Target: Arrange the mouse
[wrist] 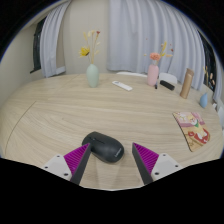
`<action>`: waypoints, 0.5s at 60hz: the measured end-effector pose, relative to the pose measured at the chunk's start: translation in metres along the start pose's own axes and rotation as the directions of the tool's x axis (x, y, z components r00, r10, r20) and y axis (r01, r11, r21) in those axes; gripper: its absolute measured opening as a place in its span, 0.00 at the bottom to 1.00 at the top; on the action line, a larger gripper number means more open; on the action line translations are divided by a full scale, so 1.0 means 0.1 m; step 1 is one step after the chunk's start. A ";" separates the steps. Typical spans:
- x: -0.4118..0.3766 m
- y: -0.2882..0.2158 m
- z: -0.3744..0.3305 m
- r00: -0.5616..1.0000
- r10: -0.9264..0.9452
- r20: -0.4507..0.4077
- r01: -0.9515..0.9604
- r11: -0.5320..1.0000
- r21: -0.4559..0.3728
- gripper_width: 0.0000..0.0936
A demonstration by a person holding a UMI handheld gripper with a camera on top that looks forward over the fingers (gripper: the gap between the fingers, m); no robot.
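still on the table, the mouse sat between our gripper's spread fingers, ungrasped, its arranging apparently yet to come.

The counter looks like pale wood with a fine grain and a smooth, faintly shiny finish. The mouse between the open fingers seems dark matt plastic, and the fingers' inner pads are ribbed magenta. The vase appears glazed and smooth; the curtains are soft cloth.
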State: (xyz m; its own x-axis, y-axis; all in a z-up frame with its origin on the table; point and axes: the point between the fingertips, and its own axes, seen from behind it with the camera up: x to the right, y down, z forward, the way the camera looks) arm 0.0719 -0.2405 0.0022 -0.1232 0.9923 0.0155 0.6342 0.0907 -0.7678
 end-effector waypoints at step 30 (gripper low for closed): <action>0.17 -0.38 0.57 1.000 0.020 -0.015 -0.020 1.000 0.006 0.92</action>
State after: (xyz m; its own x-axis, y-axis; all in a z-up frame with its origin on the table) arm 0.0018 -0.2315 -0.0045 -0.0993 0.9950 0.0099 0.6317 0.0707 -0.7720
